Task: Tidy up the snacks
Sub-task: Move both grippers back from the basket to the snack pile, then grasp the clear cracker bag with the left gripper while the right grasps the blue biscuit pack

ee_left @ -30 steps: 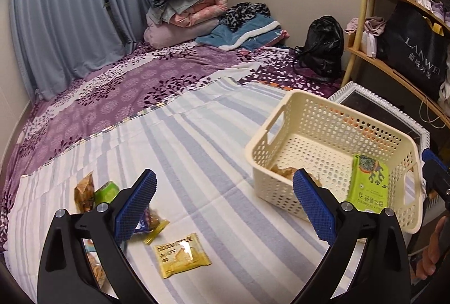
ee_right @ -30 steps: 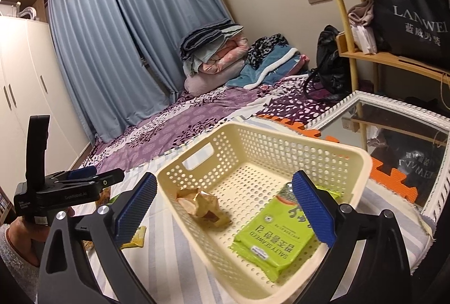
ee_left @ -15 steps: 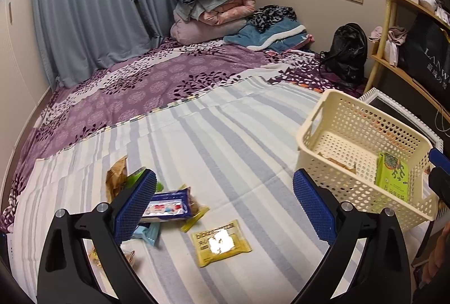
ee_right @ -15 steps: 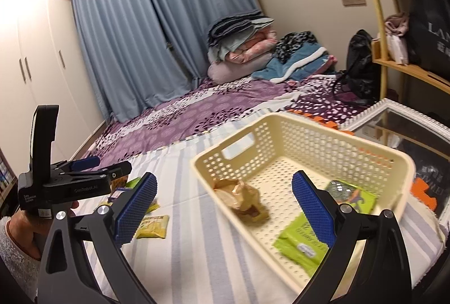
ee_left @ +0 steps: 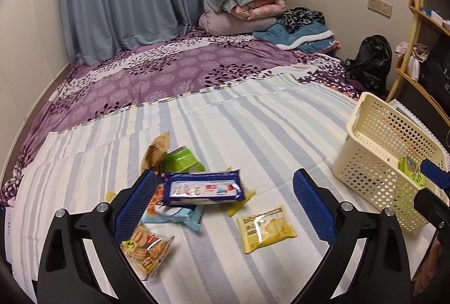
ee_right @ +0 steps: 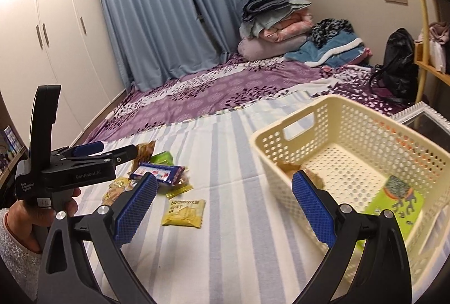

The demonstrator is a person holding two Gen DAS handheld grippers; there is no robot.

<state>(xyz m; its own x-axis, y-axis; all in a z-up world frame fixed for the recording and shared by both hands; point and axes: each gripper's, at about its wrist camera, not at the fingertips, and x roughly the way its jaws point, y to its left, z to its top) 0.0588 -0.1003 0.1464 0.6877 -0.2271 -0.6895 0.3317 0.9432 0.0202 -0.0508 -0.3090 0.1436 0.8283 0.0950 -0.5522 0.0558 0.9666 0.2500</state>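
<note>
Counted: one cream perforated plastic basket (ee_left: 374, 146); two packets inside (ee_right: 396, 205); roughly seven loose snack packets on striped sheet (ee_left: 202, 188); two black grippers with blue pads (ee_left: 225, 205).

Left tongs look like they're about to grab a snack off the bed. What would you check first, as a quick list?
1. Left tongs open and empty: ok, blue pads spread wide, nothing between them.
2. A snack within easy reach: ok, the dark blue wafer pack lies on top of the pile, just ahead.
3. Target free to lift: cannot tell; it rests on a light blue packet, which might shift.
4. Cream basket has room: ok, only a green packet and a brown one inside.
5. Right tongs out of the way: ok, open, over by the basket.
</note>
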